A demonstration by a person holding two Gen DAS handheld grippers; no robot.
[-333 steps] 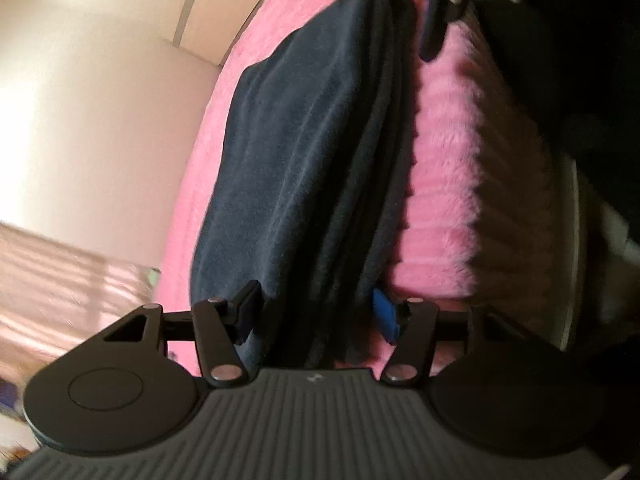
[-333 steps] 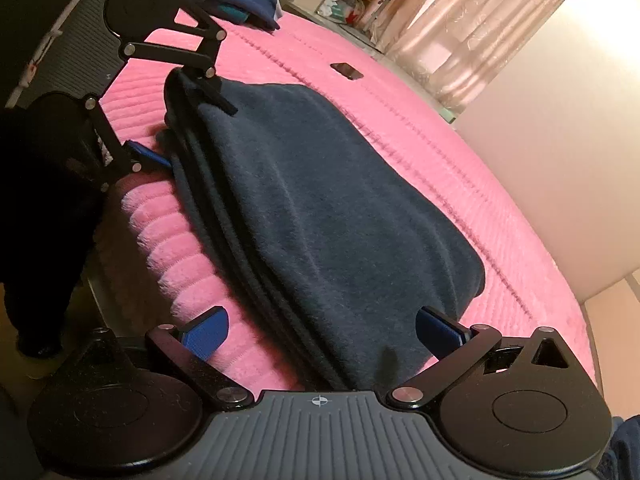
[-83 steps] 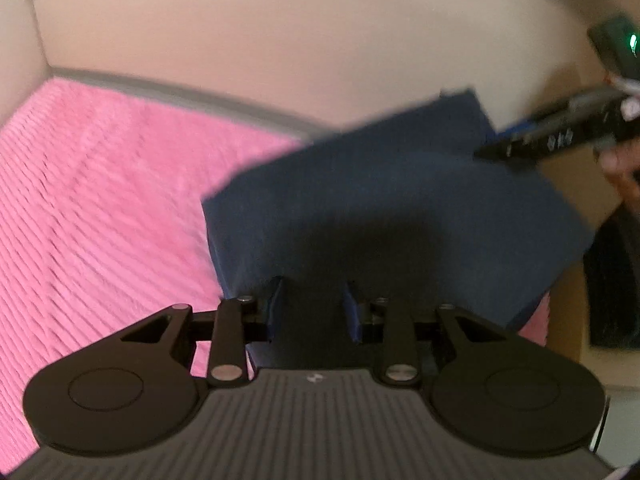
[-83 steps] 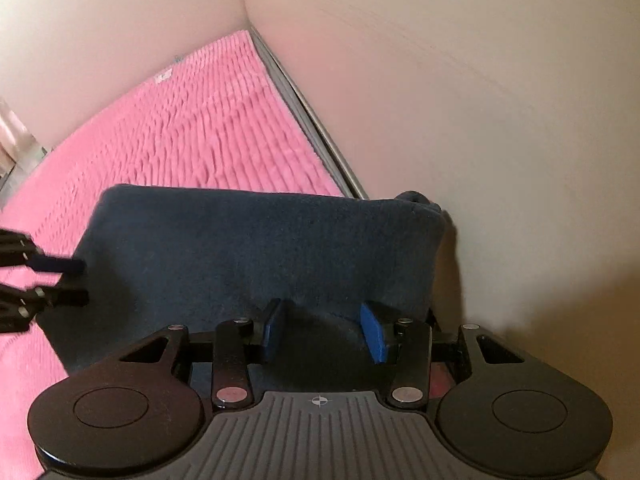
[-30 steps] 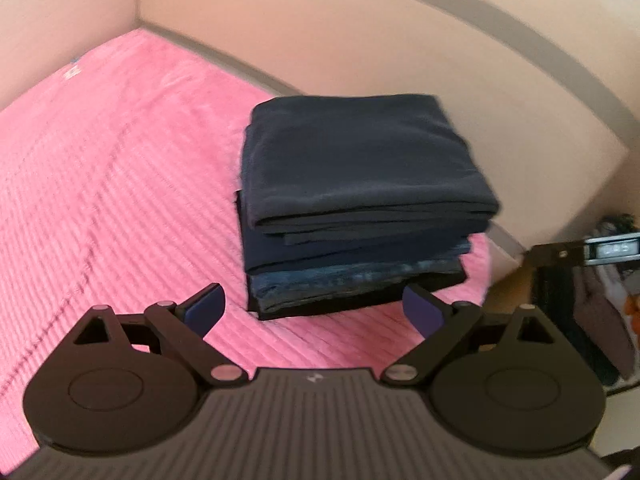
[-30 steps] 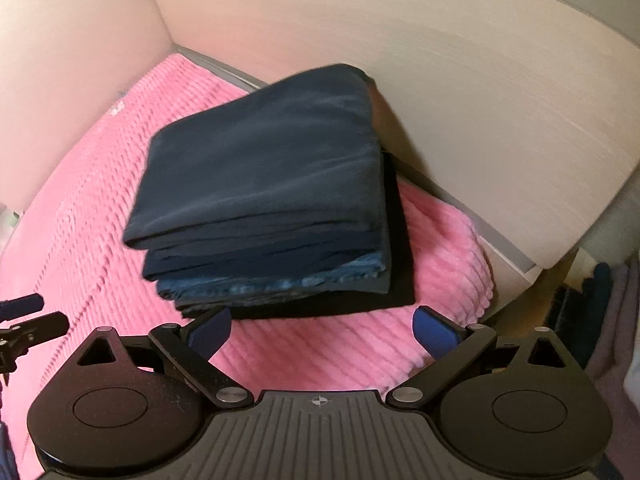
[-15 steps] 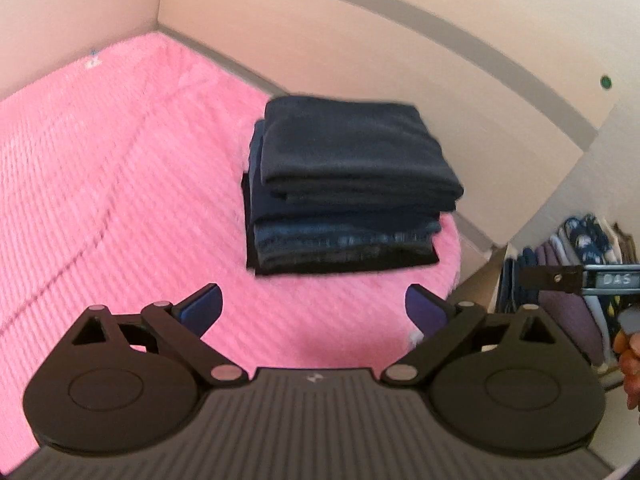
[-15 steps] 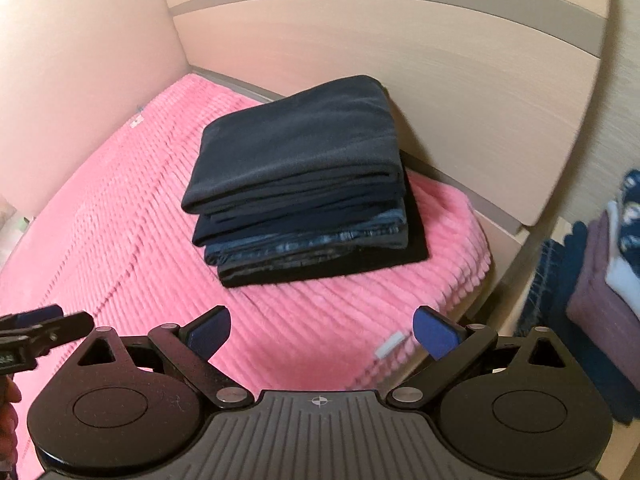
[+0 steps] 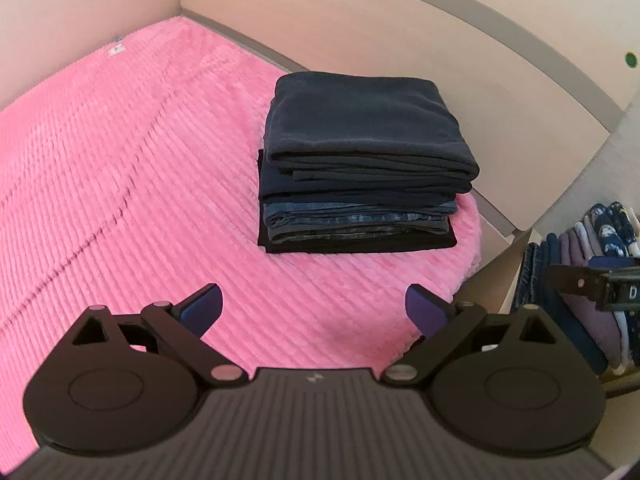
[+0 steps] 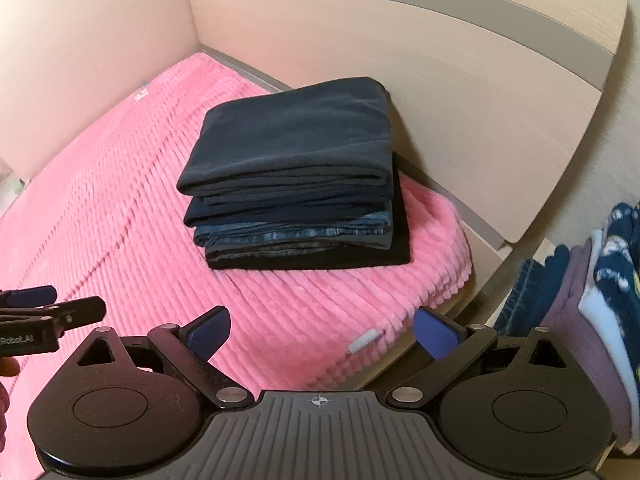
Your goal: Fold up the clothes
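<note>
Freshly released, the folded dark garment (image 9: 364, 120) now tops the stack of clothes (image 10: 296, 216) at the pink bed's (image 9: 120, 168) headboard corner; the left gripper (image 9: 312, 308) and right gripper (image 10: 320, 330) have drawn back, jaws wide and empty; this fold looks finished.

1. Ahead of the left gripper (image 9: 313, 312), jaws spread wide with nothing between them, bare pink bedspread (image 9: 120, 184) lies clear up to the stack of folded clothes (image 9: 360, 168).
2. Behind the stack, the headboard (image 9: 440, 40) blocks passage.
3. Right of the right gripper (image 10: 322, 332), hanging clothes (image 10: 600, 300) crowd the bedside.
4. Left of both grippers, the bedspread is unobstructed.
</note>
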